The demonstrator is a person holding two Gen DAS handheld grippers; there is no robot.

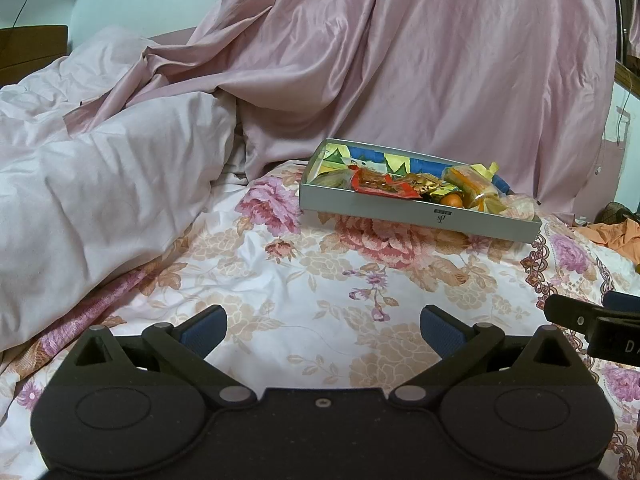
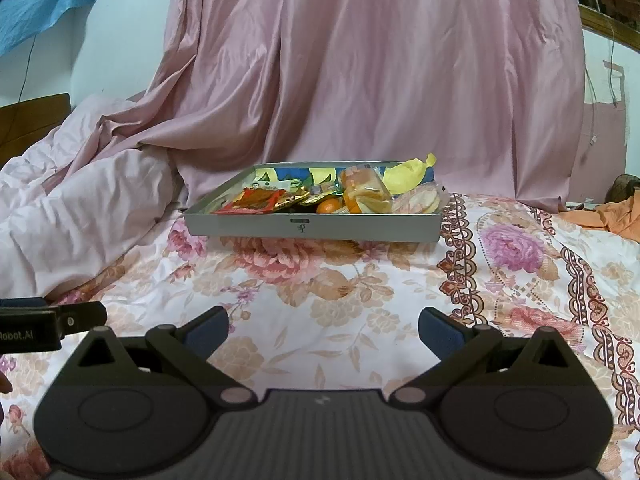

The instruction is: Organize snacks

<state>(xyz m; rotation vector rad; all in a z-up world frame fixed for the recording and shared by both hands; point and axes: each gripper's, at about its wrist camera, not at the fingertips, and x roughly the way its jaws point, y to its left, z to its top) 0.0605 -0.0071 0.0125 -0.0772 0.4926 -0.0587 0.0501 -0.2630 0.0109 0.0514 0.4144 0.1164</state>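
Observation:
A shallow grey box [image 1: 420, 214] [image 2: 312, 226] sits on the floral bedsheet ahead of both grippers. It holds several snacks: a red-and-gold packet [image 1: 380, 184] [image 2: 256, 200], an orange packet [image 1: 470, 182] [image 2: 362, 188], a small orange fruit [image 1: 452, 200] [image 2: 327, 207] and round crackers [image 2: 418, 200]. My left gripper [image 1: 323, 334] is open and empty, low over the sheet, well short of the box. My right gripper [image 2: 323, 334] is open and empty, also short of the box. Each gripper shows at the edge of the other's view.
A rumpled pale pink duvet [image 1: 100, 200] [image 2: 72, 216] lies to the left. A pink satin curtain [image 1: 400, 60] [image 2: 360, 60] hangs behind the box. Orange cloth [image 1: 616, 236] [image 2: 608, 216] lies at the right. Floral sheet [image 1: 320, 280] lies between grippers and box.

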